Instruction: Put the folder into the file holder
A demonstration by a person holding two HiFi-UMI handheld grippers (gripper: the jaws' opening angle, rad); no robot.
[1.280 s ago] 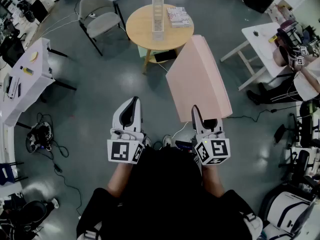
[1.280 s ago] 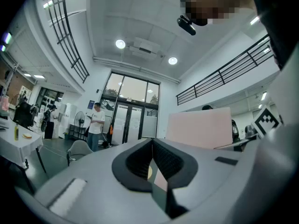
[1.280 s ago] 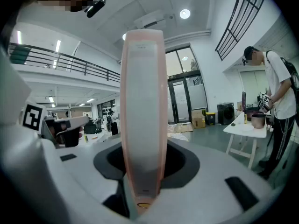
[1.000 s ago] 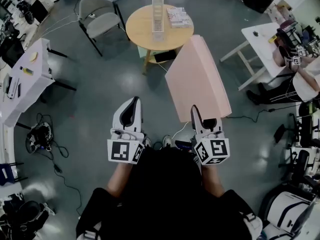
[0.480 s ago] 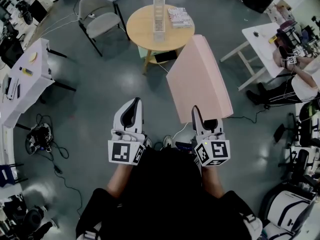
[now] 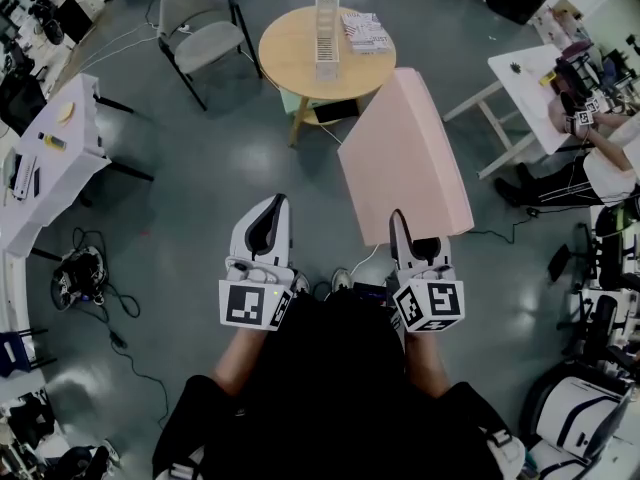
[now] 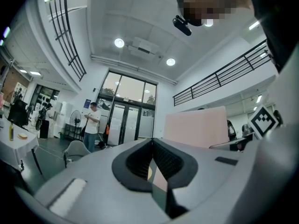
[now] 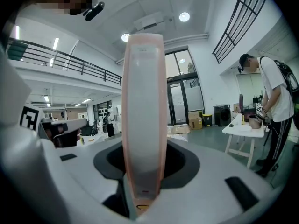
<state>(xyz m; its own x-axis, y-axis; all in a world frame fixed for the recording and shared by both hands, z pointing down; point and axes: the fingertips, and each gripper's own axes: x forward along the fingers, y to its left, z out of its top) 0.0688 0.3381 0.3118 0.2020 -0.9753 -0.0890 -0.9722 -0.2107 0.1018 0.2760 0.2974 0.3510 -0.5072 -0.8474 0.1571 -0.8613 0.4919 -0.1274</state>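
Between the right gripper's (image 6: 410, 243) jaws the folder (image 6: 400, 158) is clamped by its near edge, held upright for slotting. The holder (image 6: 327, 23) stands well ahead on the tabletop (image 6: 290, 63). The left gripper's (image 6: 268, 218) jaws are shut, empty.

Folder (image 6: 405, 158): matt pink, smooth, card or plastic, can't really be told which. Edge-on in the right gripper view (image 8: 142, 115) it's seen as milky and slightly see-through. The round table (image 6: 295, 63) at top centre is topped in pale wood, smooth with a soft sheen. The file holder (image 6: 327, 23) on it is made of white slats, matt. The floor (image 6: 190, 168) is finished in glossy grey, with lights mirrored at lower left. The left gripper (image 6: 272, 202) is shelled in smooth white plastic, with black ribbed pads (image 7: 166, 160).
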